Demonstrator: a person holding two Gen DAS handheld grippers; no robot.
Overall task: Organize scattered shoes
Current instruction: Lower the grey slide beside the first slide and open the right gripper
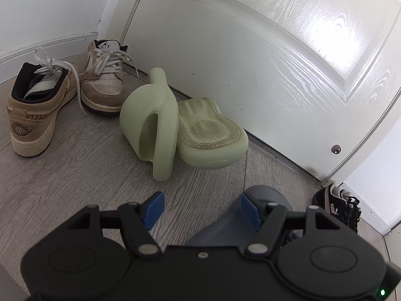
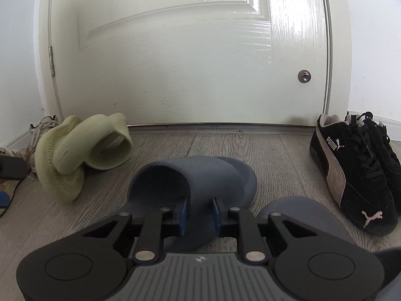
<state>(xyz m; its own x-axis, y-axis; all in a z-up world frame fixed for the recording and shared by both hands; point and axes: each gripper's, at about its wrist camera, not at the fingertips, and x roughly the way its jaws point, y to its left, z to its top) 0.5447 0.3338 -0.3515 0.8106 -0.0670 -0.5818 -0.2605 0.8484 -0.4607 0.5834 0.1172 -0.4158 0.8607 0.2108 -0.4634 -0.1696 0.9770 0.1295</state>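
The right gripper (image 2: 199, 212) pinches the side of the strap of a blue-grey foam slide sandal (image 2: 193, 175) on the grey wood-look floor (image 2: 225, 145) before the white panelled door (image 2: 175, 62); its mate (image 2: 304, 213) lies just right. The left gripper (image 1: 200, 209) hangs spread and empty. Two pale green foam slides (image 1: 175, 128) lean together by the door — tan suede sneakers (image 1: 62, 95) left, black suede Puma trainers (image 2: 356, 170) right.

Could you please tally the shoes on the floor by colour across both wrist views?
Tan sneakers: 2
Pale green slides: 2
Blue-grey slides: 2
Black sneakers: 2
Total: 8
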